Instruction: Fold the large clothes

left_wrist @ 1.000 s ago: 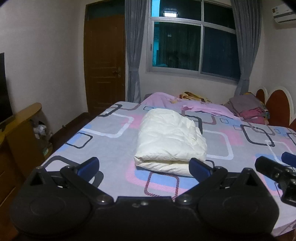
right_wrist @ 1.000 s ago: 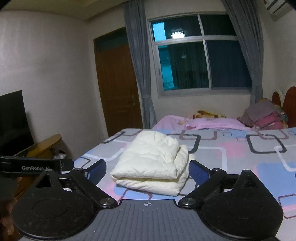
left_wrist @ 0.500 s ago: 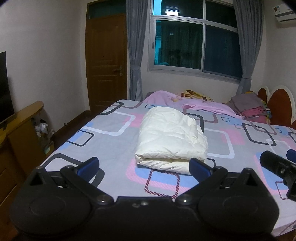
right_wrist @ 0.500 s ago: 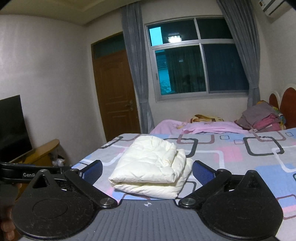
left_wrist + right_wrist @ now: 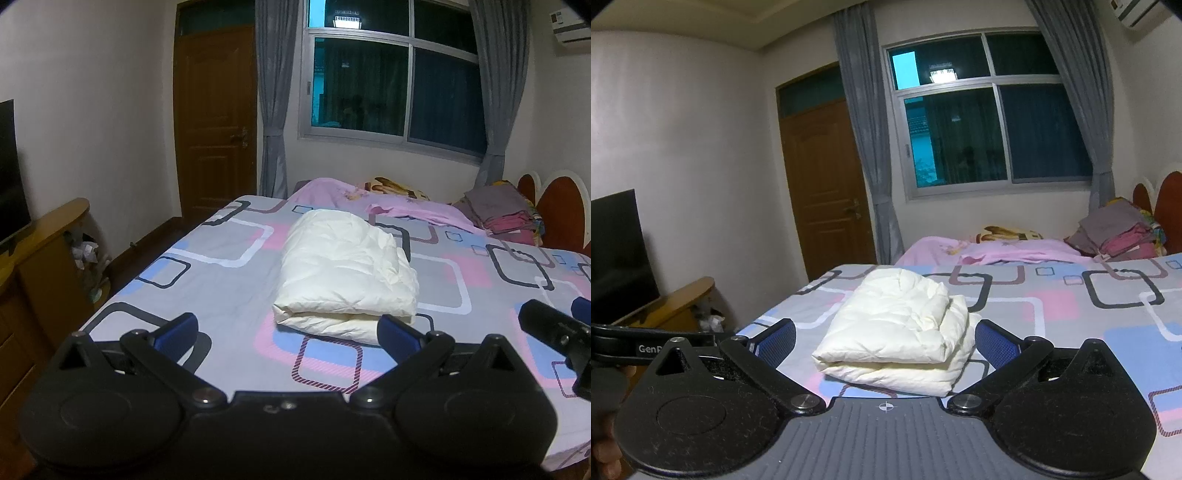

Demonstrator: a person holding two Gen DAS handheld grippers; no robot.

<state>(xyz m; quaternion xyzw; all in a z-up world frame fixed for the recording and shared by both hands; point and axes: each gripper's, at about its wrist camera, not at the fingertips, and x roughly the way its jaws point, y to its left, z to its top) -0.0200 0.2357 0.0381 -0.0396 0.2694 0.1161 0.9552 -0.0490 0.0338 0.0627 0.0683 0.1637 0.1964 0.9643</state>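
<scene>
A cream padded garment (image 5: 345,271) lies folded into a thick bundle in the middle of the bed (image 5: 221,280), also seen as the cream garment (image 5: 897,332) in the right wrist view. My left gripper (image 5: 286,332) hovers open just short of the bundle's near edge, nothing between its blue pads. My right gripper (image 5: 884,341) is open too, held back from the bundle with its pads to either side in the picture. Part of the right gripper's black body (image 5: 557,332) shows at the right edge of the left wrist view.
The bed's sheet (image 5: 1071,306) has grey, pink and blue squares. A pink blanket (image 5: 369,201) and a stack of folded clothes (image 5: 502,212) lie at the far side by the headboard (image 5: 561,210). A wooden cabinet (image 5: 44,266) with a TV (image 5: 617,254) stands left; a door (image 5: 218,122) beyond.
Both grippers have drawn back and tilted up a little, so the folded bundle sits slightly lower and farther in each view. The bundle itself has not moved.
</scene>
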